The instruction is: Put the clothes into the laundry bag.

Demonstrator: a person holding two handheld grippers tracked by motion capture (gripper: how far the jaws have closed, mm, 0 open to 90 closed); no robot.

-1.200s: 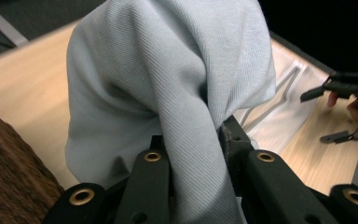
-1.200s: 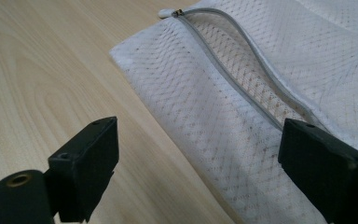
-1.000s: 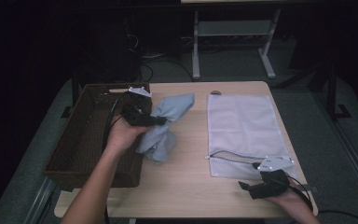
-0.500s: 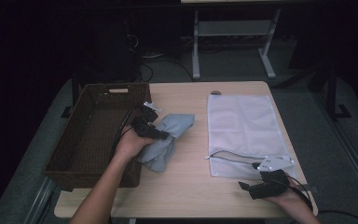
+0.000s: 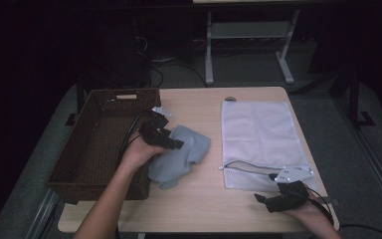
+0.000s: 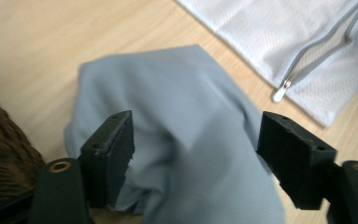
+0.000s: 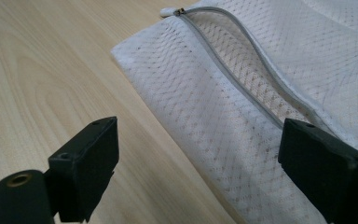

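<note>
One grey cloth (image 5: 180, 155) at centre; one white mesh bag (image 5: 261, 137) at right; one wicker basket (image 5: 95, 144) at left; two claws, left (image 5: 171, 142) and right (image 5: 264, 201), on one worktop (image 5: 204, 199).

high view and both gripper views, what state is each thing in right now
grey cloth: crumpled on the table beside the basket, released
mesh bag: flat, zipper partly open
wicker basket: upright, nothing visible inside
left gripper: jaws have just been opening, over the cloth
right gripper: open, at the bag's near edge
</note>
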